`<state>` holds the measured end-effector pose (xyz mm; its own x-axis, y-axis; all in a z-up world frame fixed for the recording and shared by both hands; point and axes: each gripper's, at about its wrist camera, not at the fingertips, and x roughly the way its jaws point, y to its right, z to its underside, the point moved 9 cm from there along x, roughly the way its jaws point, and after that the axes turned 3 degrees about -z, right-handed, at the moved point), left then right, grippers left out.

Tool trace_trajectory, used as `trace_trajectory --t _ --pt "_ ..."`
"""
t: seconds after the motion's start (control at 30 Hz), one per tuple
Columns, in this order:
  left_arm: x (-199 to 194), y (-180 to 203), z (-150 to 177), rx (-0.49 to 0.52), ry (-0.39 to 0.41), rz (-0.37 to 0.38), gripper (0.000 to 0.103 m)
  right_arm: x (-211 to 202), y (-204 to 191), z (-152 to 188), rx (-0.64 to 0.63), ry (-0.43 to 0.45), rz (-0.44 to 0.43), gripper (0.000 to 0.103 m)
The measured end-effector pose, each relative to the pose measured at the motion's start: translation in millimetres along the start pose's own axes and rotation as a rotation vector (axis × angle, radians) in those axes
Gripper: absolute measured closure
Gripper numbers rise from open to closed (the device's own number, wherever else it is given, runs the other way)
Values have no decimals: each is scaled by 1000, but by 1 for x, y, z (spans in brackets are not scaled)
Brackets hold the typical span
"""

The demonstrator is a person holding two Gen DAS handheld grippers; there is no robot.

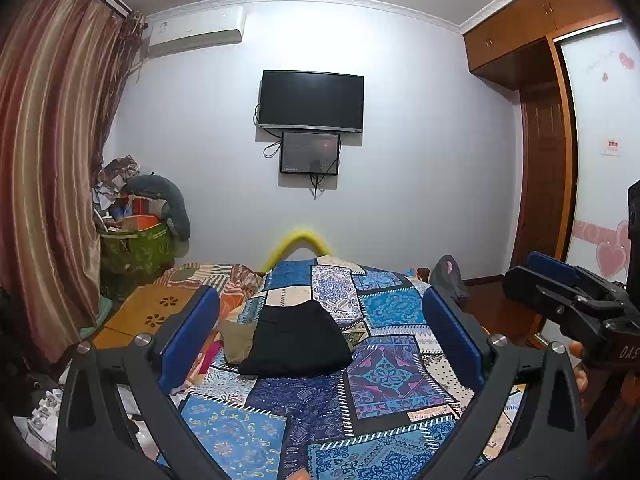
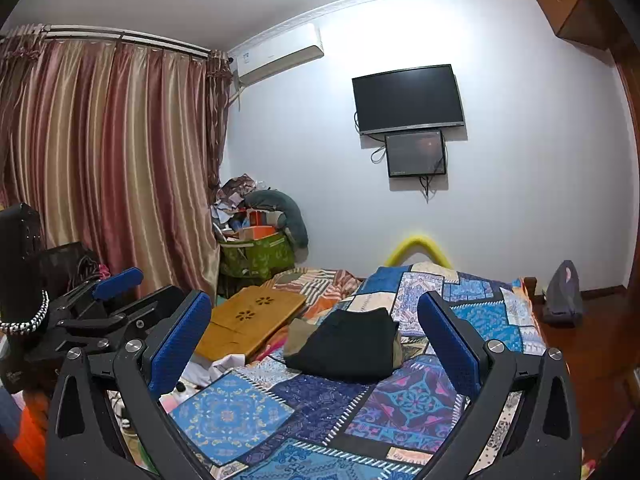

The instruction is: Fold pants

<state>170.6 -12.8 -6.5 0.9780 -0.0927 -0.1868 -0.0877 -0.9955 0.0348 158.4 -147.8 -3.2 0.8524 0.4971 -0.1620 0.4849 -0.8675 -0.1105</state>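
Lying folded on the bedspread (image 1: pixel 372 364), black pants (image 1: pixel 298 338); both hand-held grippers gape, empty.

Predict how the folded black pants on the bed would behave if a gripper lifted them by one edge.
The black pants are soft cloth in loose layers, so they would probably droop and unfold. Lying flat on the bedspread, they should not roll; pushed, they would likely bunch.

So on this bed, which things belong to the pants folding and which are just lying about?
Part of the job:
black pants, folded on the bedspread
left gripper, open
right gripper, open

Just lying about:
tan garment under the pants
wooden lap desk
green storage bag
television
curtain
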Motion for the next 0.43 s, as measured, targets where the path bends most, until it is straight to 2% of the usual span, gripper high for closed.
trace_trajectory --t 0.43 --pt "2 4 3 2 -7 3 1 2 -2 0 0 -9 -3 0"
